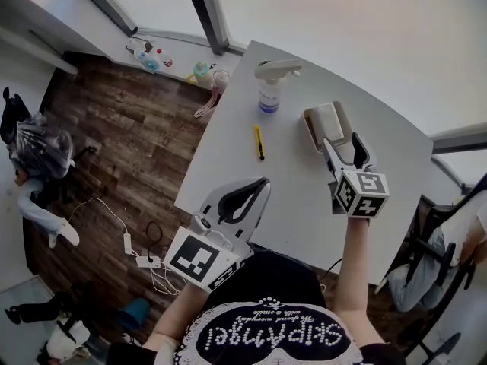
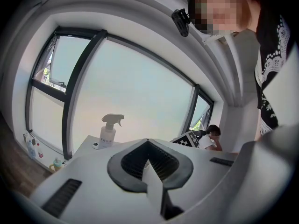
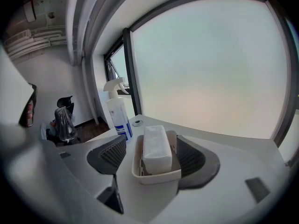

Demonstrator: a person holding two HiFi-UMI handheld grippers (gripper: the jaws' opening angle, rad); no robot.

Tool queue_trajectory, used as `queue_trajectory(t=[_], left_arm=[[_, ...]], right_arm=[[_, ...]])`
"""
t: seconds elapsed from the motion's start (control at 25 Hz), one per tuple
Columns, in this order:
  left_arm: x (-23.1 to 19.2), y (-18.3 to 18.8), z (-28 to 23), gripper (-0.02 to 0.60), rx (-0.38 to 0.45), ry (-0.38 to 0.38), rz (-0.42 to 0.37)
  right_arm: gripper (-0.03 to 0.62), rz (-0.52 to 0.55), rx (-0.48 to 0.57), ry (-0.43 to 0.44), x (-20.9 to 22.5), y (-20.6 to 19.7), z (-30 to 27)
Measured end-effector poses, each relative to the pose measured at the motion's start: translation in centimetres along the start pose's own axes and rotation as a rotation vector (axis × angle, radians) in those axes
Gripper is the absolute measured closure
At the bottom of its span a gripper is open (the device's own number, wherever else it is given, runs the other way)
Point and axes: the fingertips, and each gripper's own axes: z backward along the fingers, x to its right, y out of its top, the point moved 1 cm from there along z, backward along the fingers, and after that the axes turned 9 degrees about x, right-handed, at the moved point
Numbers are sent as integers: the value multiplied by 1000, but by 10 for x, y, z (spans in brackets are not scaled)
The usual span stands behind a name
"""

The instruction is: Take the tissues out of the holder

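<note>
The right claw [image 3: 151, 144] stands wide open, its ribbed dark pads flanking the cream plastic rectangular holder [image 3: 156, 175]. The left pad is clear of the holder's wall and the right pad sits just beside it, and neither presses in. A white block of tissues [image 3: 155, 146] lies inside the holder, which rests on the pale grey counter [image 1: 289, 175] towards its far right side. The left claw [image 2: 148, 143] is closed, tips meeting, with nothing between them, and it hovers over the counter's near left edge. A white spray bottle [image 1: 272, 90] stands at the far left, and a slim yellow tool [image 1: 259, 141] lies nearer, left of the holder.
</note>
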Motion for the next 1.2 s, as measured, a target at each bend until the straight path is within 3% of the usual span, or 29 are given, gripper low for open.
queue_trajectory(t=[1.2], left_arm=[[-5, 0, 3, 580, 4, 21, 18]], right_arm=[[275, -34, -195, 13, 14, -46, -48]])
